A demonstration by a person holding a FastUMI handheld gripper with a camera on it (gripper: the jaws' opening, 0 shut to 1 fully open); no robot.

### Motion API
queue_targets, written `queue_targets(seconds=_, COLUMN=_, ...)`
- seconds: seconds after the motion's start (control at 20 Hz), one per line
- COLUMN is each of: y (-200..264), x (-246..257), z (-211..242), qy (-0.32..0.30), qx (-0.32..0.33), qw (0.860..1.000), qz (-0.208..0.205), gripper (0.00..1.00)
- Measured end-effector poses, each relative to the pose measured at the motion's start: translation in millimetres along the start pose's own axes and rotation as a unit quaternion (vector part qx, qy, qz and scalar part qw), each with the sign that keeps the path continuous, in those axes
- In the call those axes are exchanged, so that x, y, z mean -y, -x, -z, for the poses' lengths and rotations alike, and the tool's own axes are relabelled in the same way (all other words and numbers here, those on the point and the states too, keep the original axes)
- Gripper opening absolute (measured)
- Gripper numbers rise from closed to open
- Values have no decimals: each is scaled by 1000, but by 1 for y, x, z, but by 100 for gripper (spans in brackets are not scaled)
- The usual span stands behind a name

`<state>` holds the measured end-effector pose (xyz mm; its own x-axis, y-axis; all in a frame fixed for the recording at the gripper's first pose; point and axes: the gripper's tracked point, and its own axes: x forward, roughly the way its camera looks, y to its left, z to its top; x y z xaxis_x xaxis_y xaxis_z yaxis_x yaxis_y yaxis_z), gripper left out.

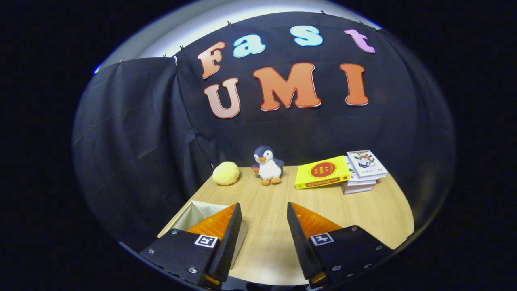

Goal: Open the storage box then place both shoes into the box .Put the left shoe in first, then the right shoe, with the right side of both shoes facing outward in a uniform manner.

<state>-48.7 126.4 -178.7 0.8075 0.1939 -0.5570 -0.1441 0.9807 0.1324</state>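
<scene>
My gripper (263, 226) stands open above the wooden table (363, 210), with nothing between its fingers. Under and behind the left finger (230, 238) lies the storage box (194, 212), a pale box whose open top shows a light inner wall. Most of the box is hidden by that finger. Bare tabletop lies just ahead of the fingers.
Along the back of the table stand a yellow round plush (226, 173), a penguin toy (267, 165), a yellow book (322, 171) and a stack of books (364, 171). Black cloth walls close the booth behind and to the left.
</scene>
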Motion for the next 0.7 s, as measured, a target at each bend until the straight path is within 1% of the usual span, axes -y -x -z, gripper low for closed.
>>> queue_targets(seconds=0.05, y=6, x=8, z=-9, qy=4, qx=14, qw=1000, qz=4, gripper=72)
queue_targets(seconds=0.1, y=10, x=16, z=-18, qy=5, qx=30, qw=1000, qz=8, gripper=79)
queue_targets(seconds=0.15, y=15, x=23, z=-25, qy=8, qx=43, qw=999, qz=10, gripper=82)
queue_targets(seconds=0.2, y=19, x=31, z=-33, qy=13, qx=57, qw=998, qz=12, gripper=87)
queue_targets(seconds=0.3, y=27, x=46, z=-46, qy=27, qx=79, qw=996, qz=19, gripper=91)
queue_targets(seconds=0.55, y=44, x=71, z=-79, qy=60, qx=144, qw=987, qz=30, gripper=91)
queue_targets(seconds=0.65, y=45, x=80, z=-88, qy=72, qx=165, qw=983, qz=38, gripper=93)
queue_targets(seconds=0.7, y=47, x=82, z=-90, qy=77, qx=172, qw=981, qz=42, gripper=95)
